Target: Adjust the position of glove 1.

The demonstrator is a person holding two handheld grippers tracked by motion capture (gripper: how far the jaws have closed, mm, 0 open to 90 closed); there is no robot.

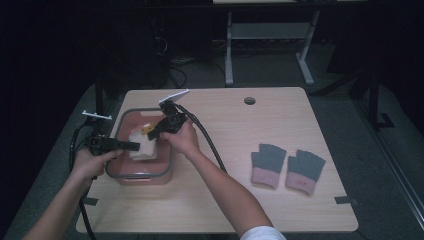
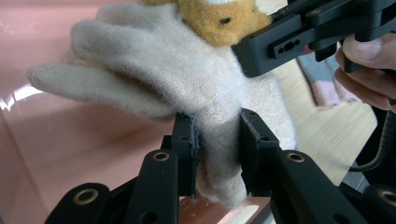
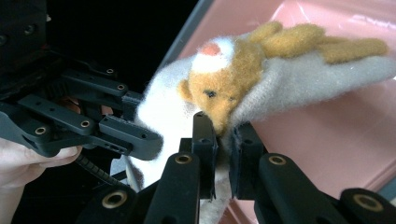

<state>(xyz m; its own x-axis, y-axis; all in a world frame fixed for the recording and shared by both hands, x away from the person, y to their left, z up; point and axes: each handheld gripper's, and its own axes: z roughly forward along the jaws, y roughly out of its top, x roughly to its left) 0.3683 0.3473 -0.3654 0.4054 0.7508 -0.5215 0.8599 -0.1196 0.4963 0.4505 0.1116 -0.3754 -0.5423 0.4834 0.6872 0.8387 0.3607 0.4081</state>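
Holding one cream fleece glove (image 2: 187, 88) over the pink tub (image 1: 129, 175), left tool (image 2: 218, 154) and right tool (image 3: 223, 149) each pinched its fabric. Item judged light, soft, floppy; best gripped at the edges.

Bin (image 1: 121, 176) at table (image 1: 225, 210) left — glove (image 1: 141, 145) in it, between left gripper (image 1: 131, 146) and right gripper (image 1: 154, 134). Two gloves (image 1: 287, 166) side by side, well right of bin.
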